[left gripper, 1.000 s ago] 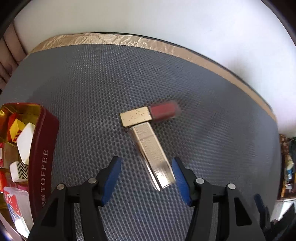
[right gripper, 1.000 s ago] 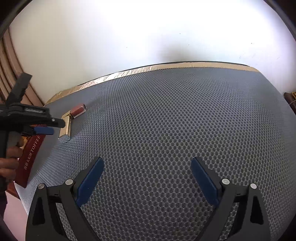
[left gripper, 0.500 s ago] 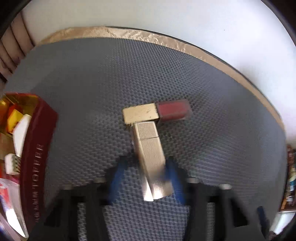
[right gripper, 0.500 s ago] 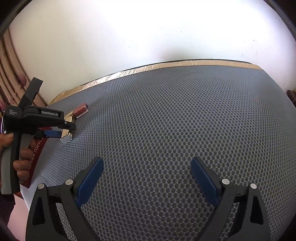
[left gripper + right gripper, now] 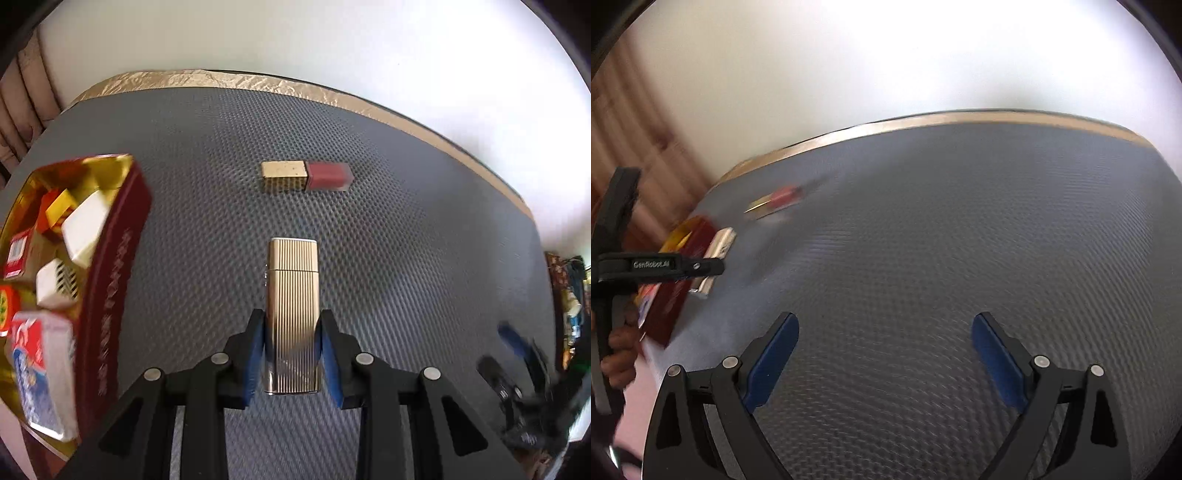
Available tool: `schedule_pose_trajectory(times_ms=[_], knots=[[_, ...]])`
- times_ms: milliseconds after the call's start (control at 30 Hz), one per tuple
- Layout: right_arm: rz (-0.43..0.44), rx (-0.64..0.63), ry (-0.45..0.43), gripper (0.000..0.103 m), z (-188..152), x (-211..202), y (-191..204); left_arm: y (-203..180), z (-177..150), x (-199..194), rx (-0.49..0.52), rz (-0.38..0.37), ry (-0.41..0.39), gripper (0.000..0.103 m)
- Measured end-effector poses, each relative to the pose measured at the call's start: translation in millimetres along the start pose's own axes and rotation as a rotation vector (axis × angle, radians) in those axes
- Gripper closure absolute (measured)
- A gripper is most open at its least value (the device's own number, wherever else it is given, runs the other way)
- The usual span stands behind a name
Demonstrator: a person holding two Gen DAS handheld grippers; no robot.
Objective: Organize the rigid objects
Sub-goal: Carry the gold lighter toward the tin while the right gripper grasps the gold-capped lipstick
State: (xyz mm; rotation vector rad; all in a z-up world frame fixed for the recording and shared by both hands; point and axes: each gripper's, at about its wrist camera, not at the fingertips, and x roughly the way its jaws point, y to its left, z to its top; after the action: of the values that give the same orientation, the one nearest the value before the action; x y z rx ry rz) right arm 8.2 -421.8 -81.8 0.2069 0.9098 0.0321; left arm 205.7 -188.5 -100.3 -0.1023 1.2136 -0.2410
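A ribbed gold lighter (image 5: 292, 306) sticks forward out of my left gripper (image 5: 291, 354), which is shut on its lower half and holds it above the grey mat. Farther off on the mat lies a gold and red lipstick (image 5: 306, 176). To the left stands an open dark red toffee tin (image 5: 110, 266) with several small items inside. In the right wrist view my right gripper (image 5: 884, 360) hangs open over bare mat, nothing between its fingers; the left gripper (image 5: 701, 267) with the lighter (image 5: 716, 254) shows at far left beside the tin (image 5: 674, 295), and the lipstick (image 5: 777, 199) is blurred.
The grey honeycomb mat (image 5: 424, 258) has a gold foil edge (image 5: 258, 83) against a white wall. A person's hand (image 5: 618, 354) grips the left tool's handle. Cluttered items (image 5: 569, 314) sit beyond the mat's right side.
My left gripper closed on the gold lighter and drew it back, away from the lipstick it had been touching. The right gripper stayed open and rolled a little.
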Motion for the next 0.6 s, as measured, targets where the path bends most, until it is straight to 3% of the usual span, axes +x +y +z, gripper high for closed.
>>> schedule_pose_trajectory(times_ms=[133, 233, 300, 600], knots=[[0.067, -0.299, 0.04, 0.011, 42, 19, 34, 18, -11, -23, -0.032, -0.035, -0.004, 0.073], [0.088, -0.48, 0.123, 0.024, 76, 45, 64, 30, -17, -38, -0.049, -0.048, -0.013, 0.073], [0.093, -0.585, 0.178, 0.024, 97, 67, 85, 35, -18, -45, -0.058, -0.053, -0.025, 0.073], [0.064, -0.854, 0.294, 0.029, 155, 144, 153, 63, -32, -87, -0.054, -0.06, -0.063, 0.073]])
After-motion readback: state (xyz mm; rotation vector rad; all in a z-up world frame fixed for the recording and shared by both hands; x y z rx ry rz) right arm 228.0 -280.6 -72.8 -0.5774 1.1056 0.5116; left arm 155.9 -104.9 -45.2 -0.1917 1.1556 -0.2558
